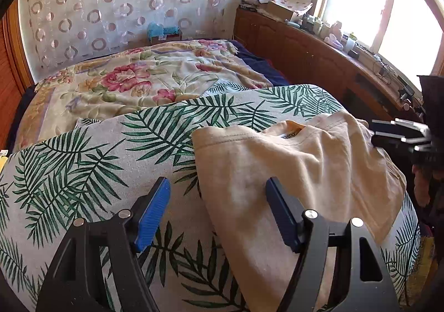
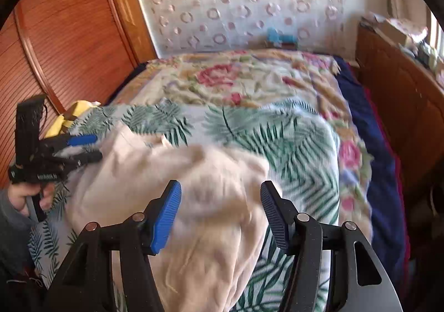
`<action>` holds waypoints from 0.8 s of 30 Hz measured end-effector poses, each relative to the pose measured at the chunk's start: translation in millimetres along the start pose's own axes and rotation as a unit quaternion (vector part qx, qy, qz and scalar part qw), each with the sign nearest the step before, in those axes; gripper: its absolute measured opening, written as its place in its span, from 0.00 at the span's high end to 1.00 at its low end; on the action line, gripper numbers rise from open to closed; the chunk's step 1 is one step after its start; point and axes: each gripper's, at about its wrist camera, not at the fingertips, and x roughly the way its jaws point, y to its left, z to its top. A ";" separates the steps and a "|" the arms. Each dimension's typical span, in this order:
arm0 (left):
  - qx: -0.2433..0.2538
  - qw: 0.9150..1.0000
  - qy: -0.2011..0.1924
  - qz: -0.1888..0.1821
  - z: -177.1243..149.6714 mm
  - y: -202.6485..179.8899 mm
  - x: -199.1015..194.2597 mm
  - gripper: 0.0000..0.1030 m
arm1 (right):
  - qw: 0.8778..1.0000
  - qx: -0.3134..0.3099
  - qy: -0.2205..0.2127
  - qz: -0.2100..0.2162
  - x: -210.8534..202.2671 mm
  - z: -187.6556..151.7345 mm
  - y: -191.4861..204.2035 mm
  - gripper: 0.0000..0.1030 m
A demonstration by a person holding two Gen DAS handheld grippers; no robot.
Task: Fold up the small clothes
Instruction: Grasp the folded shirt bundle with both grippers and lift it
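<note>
Both grippers are standing spread, with nothing between their ribbed blue pads. Left gripper [image 1: 217, 212] is hovering low over the near left edge of the cream T-shirt [image 1: 291, 173], one black-framed finger above the leaf-print cloth [image 1: 83, 167] and the other above the shirt's fabric; whether either pad is touching the cloth cannot be told. Right gripper [image 2: 220, 213] is hanging over the shirt's near half, its own view blurred. In the left wrist view the right gripper is showing at the far right edge, just beside the shirt's right shoulder, and in the right wrist view the left gripper is sitting at the shirt's left edge, gripped by the person's hand [image 2: 30, 197]. The T-shirt is lying on the leaf-print cloth with its long axis running away from the cameras, collar and its label pointing toward the far wall and hem toward the viewer. It is a soft, matte knit, loosely rumpled, with a stitched seam along the far left edge and gentle folds running across the chest. The leaf-print cloth is a pale woven sheet with dark green palm fronds, lying over a quilted floral bedspread [image 1: 133, 81] in pink, cream and yellow. A yellow item [image 2: 69, 118] is resting at the cloth's far left corner, beside a ribbed brown wooden wardrobe [image 2: 61, 34].
</note>
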 end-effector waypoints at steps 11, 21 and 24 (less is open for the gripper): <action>-0.018 0.999 0.021 -0.040 -0.1 3.3 17.1 0.45 | 0.998 0.049 0.031 -0.012 26.5 -11.0 -14.6 0.29; -0.032 0.997 0.024 -0.060 -4.0 2.6 24.2 0.61 | 0.999 0.022 0.020 0.020 29.8 -12.2 -7.7 0.36; -0.041 0.995 0.030 -0.080 -4.2 3.4 24.5 0.78 | 0.999 0.016 0.023 0.036 32.3 -12.4 -6.4 0.55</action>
